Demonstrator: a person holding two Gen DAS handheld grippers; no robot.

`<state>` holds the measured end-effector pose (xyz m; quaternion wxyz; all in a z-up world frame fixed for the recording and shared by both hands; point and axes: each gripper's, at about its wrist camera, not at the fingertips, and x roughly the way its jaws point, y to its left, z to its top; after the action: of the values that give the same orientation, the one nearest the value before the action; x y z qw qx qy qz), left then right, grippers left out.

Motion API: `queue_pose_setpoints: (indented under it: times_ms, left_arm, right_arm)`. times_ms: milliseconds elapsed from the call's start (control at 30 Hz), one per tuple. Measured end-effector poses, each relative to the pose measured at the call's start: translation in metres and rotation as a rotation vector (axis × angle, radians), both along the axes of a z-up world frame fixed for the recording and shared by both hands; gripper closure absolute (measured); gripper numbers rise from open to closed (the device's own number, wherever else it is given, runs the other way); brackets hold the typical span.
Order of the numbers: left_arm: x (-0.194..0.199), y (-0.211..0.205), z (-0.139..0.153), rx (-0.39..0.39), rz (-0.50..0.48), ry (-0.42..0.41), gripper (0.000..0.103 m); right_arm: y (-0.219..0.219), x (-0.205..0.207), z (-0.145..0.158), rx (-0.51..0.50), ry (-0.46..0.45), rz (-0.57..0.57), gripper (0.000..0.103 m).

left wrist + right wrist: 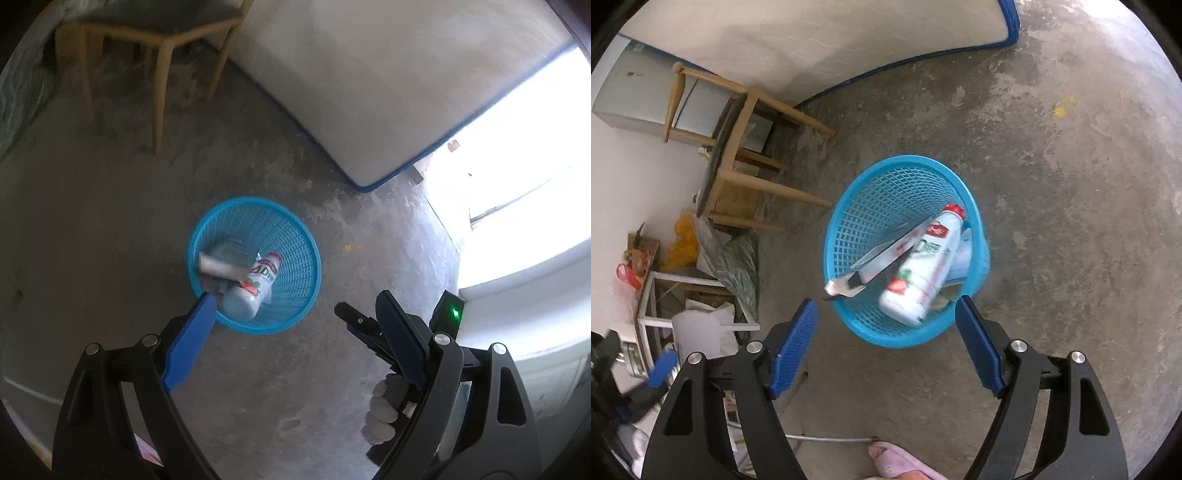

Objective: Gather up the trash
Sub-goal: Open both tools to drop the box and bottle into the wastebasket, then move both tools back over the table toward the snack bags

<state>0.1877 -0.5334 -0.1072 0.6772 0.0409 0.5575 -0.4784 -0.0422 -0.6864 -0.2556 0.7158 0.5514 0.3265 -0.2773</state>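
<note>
Both claws pointed steeply down at a concrete floor. The right claw stood wide open with nothing between its blue pads, and just ahead of its tips sat a blue mesh basket. Inside the basket, a white bottle with a red cap and strawberry label lay slanted, its base nearest the claw. A flat grey carton leaned beside it on the claw's left side, one end poking over the rim.

The left claw was likewise spread wide and empty; the basket lay ahead of it, toward its left finger, whose tip overlapped the rim in view. Whether they touched could not be told. To this claw's right, a gloved hand gripped the other tool.

Further ahead lay a white mattress with blue piping and a wooden chair. Beneath the right claw showed a pink slipper.
</note>
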Motion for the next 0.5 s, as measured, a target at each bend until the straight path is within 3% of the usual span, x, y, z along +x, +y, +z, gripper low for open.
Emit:
queue_pose_setpoints:
  times_ms: [200,400,500]
  left_arm:
    - [-0.035,0.043,0.062,-0.100,-0.075,-0.138,0.019]
    - [-0.067,0.125,0.125,-0.254,-0.075,-0.151,0.018]
    - [-0.076,0.181,0.144,-0.323,-0.019,-0.151,0.018]
  right_arm:
    - [0.028,-0.026,0.039,-0.126,0.023,0.058,0.027]
    - [0.089,-0.049,0.114,-0.339,0.024,0.160,0.027]
    - [0.129,-0.057,0.158,-0.492,0.018,0.207,0.016]
